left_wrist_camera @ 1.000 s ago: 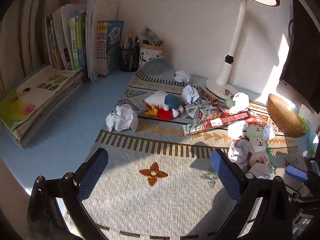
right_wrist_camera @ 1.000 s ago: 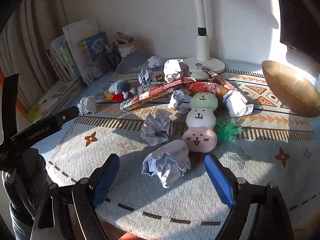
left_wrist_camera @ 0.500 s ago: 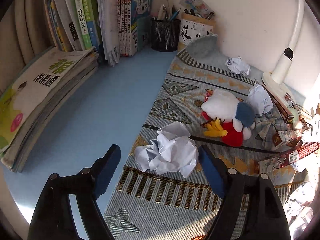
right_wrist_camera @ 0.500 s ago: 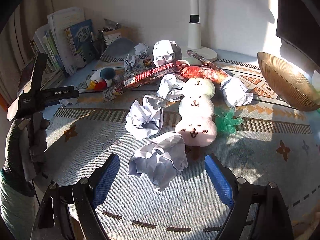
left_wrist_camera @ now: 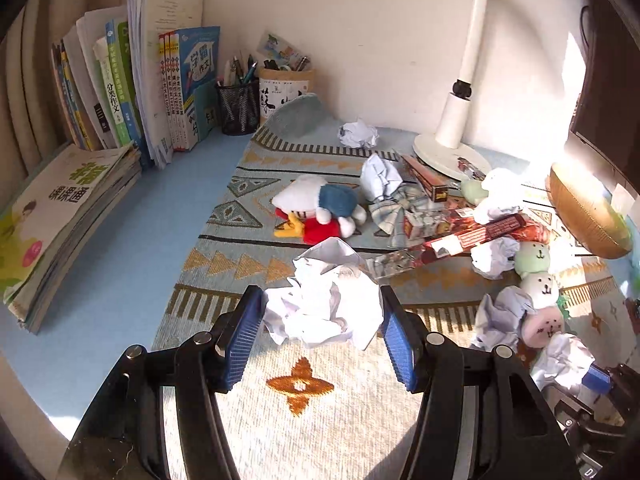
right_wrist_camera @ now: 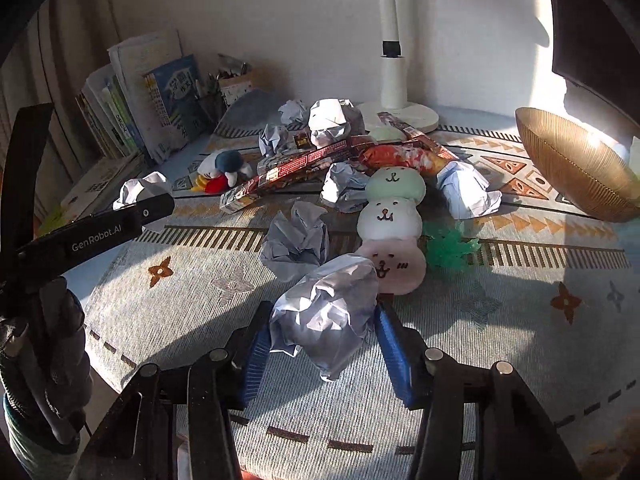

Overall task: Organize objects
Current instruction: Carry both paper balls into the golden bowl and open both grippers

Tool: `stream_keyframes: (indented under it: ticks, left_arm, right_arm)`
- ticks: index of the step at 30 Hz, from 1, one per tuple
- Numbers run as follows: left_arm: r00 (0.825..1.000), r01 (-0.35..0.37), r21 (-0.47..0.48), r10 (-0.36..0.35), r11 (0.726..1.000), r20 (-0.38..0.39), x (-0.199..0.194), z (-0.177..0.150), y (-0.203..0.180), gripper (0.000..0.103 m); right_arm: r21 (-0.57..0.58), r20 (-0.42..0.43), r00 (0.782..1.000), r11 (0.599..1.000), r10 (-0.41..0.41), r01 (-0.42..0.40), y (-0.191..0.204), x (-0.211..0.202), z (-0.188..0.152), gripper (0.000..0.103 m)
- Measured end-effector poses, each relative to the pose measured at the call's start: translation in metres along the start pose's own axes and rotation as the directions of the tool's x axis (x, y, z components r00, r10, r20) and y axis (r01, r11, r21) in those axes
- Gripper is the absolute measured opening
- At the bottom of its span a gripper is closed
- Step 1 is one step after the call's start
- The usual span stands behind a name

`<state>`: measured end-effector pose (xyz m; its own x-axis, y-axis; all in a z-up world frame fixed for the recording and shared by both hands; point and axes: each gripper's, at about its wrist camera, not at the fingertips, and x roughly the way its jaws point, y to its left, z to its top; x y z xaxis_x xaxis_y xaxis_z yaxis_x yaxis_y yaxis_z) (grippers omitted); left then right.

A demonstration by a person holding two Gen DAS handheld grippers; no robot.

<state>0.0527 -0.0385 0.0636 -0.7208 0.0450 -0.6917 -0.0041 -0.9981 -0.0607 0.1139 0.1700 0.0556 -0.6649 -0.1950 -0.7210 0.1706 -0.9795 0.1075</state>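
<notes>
Your left gripper (left_wrist_camera: 322, 330) has just closed on a paper ball (left_wrist_camera: 324, 304); your right gripper (right_wrist_camera: 322, 342) pinches another paper wad (right_wrist_camera: 326, 314), hiding the mat (right_wrist_camera: 480, 332) below. Ahead lies clutter.

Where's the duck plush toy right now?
In the left wrist view the duck plush toy lies mid-mat, beyond the crumpled paper ball in the left gripper, left of the plaid bow.
</notes>
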Motion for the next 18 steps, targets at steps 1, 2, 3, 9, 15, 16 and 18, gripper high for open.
stream_keyframes:
  ticks: [1,2,3,9,15,16,18]
  left_arm:
    - [1.000,0.007,0.011,-0.007,1.000,0.005,-0.007,-0.002,-0.010,0.055]
    - [1.000,0.014,0.016,-0.014,1.000,0.013,-0.014,-0.003,-0.019,0.055]
    - [1.000,0.020,0.020,-0.020,1.000,0.019,-0.021,-0.006,-0.028,0.055]
    - [0.997,-0.022,0.069,0.017,0.997,0.069,-0.057,-0.016,-0.082,0.055]
    - [0.997,-0.005,0.161,-0.008,0.987,0.077,-0.068,-0.023,-0.136,0.055]
    - [0.997,-0.001,0.172,-0.013,0.985,0.076,-0.069,-0.024,-0.143,0.055]
    - [0.997,0.009,0.189,-0.023,0.982,0.071,-0.069,-0.024,-0.158,0.055]
  right_arm:
    - [-0.004,0.015,1.000,1.000,-0.017,0.017,-0.001,-0.005,0.001,0.050]
    - [-0.008,0.032,0.999,0.999,-0.043,0.043,-0.003,-0.011,0.001,0.050]
    - [-0.010,0.049,0.996,0.997,-0.075,0.075,-0.005,-0.017,0.002,0.050]
    - [0.053,0.118,0.971,0.978,-0.206,0.201,-0.038,-0.047,0.010,0.050]
    - [0.137,0.137,0.953,0.958,-0.270,0.252,-0.080,-0.069,0.011,0.050]
    - [0.149,0.138,0.950,0.954,-0.279,0.259,-0.087,-0.071,0.011,0.050]
    - [0.174,0.140,0.946,0.948,-0.292,0.267,-0.100,-0.076,0.012,0.050]
